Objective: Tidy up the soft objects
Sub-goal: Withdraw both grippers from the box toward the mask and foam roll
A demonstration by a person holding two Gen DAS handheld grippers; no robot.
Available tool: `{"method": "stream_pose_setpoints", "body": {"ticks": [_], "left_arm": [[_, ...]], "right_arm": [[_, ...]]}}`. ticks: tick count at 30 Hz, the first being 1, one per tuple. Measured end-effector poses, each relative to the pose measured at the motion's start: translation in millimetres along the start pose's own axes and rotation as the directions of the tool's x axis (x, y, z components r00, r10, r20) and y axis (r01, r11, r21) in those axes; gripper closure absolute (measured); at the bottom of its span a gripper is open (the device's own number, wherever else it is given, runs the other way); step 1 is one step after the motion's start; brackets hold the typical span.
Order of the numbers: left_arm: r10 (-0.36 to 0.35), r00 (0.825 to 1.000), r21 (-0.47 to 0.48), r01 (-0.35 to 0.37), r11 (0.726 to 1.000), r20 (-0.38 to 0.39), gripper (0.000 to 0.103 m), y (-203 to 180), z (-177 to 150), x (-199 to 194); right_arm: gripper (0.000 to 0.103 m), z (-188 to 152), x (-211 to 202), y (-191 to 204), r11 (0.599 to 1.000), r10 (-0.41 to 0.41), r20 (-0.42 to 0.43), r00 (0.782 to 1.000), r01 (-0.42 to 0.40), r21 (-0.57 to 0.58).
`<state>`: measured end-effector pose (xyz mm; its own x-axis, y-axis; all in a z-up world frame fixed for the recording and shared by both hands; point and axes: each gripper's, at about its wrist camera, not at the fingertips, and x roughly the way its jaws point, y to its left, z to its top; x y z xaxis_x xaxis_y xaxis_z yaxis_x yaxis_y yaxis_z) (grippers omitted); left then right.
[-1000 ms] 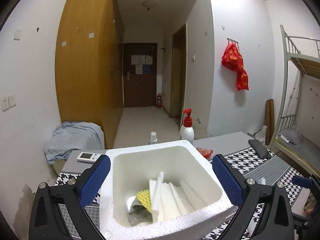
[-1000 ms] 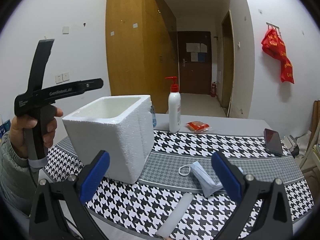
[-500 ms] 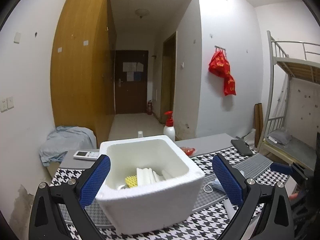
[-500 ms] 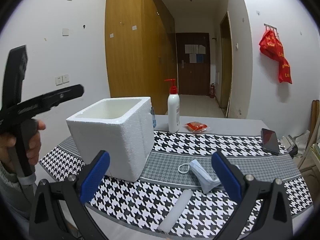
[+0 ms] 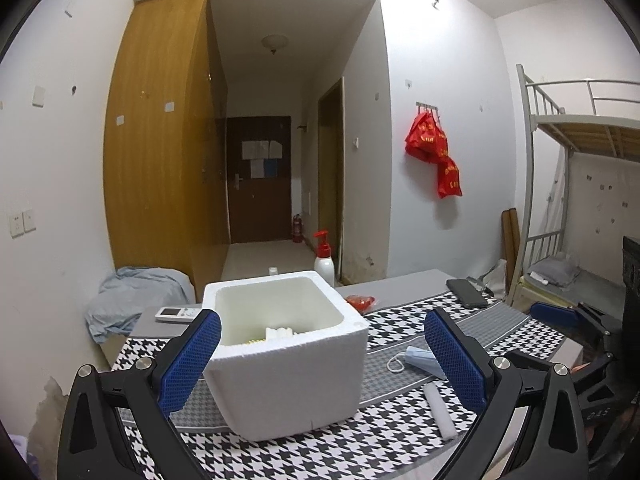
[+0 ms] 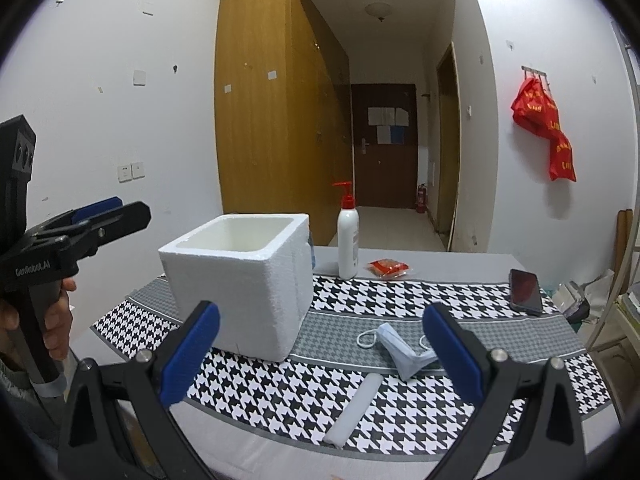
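You are pulling your left gripper (image 5: pixel 322 358), wide open and empty, back from the white square foam box (image 5: pixel 286 354), whose contents are now mostly hiding behind its near wall. Your right gripper (image 6: pixel 320 354) is hanging equally open and empty, with the pale blue face mask (image 6: pixel 402 346) and white foam roll (image 6: pixel 354 410) lying right of the box.

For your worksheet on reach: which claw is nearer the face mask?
Right. The right claw hovers just before the mask; the left claw sits by the foam box.

Houndstooth-covered table (image 6: pixel 400 292) carries a foam box (image 6: pixel 248 284), face mask (image 6: pixel 400 350), foam roll (image 6: pixel 354 410) — also pump bottle (image 6: pixel 347 240), phone (image 6: pixel 525 285).
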<state>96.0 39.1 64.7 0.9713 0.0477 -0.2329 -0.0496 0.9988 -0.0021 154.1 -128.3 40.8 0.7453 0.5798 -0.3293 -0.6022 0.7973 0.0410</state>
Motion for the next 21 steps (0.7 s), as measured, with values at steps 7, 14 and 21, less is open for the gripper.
{"method": "stream_pose_setpoints", "body": {"ticks": [7,14,21], "left_arm": [[0.008,0.999,-0.013,-0.008,1.000,0.038,0.001,-9.4,-13.3,-15.6],[0.003,0.999,-0.018,-0.002,1.000,0.053,0.001,-22.5,-33.1,-20.5],[-0.009,0.999,-0.033,0.010,0.999,0.031,0.001,-29.8,-52.7,-15.5]], "right_arm": [[0.000,-4.3,-15.1,4.9,1.000,-0.007,0.026,1.000,0.008,-0.022],[0.000,-12.9,-24.9,5.2,0.999,-0.010,0.045,0.999,0.012,-0.035],[0.000,-23.2,-27.4,5.5,0.999,-0.036,0.051,0.998,0.037,-0.037]]}}
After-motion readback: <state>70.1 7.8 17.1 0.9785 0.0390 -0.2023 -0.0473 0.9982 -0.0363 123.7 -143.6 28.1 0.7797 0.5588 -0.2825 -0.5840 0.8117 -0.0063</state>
